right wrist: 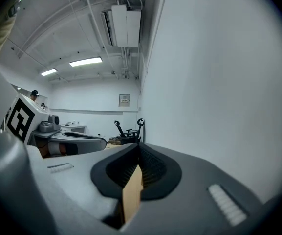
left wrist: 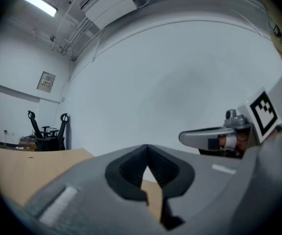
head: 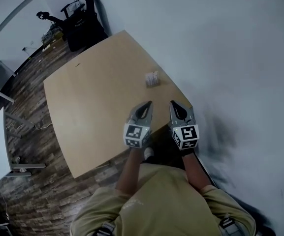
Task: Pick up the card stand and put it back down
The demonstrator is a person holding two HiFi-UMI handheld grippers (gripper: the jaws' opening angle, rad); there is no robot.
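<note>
One card stand (head: pixel 152 78) stood on the single desk (head: pixel 92 107), close to its wall-side edge and apart from both tools. It looked small, light and stiff, and probably easy to tip, so pinching its upright sides seemed best. The left hand-held gripper (head: pixel 147 104) and right hand-held gripper (head: pixel 173 104) hung over the near edge, jaws closed on nothing.

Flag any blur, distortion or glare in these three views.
Head view: fisheye bows the light wooden table; the white wall is smeared at right; the small pale card stand is soft. Left gripper view: heavy barrel distortion, dark corners, bright ceiling strip light blown out. Right gripper view: same vignette, the grey right tool blurred up close.
</note>
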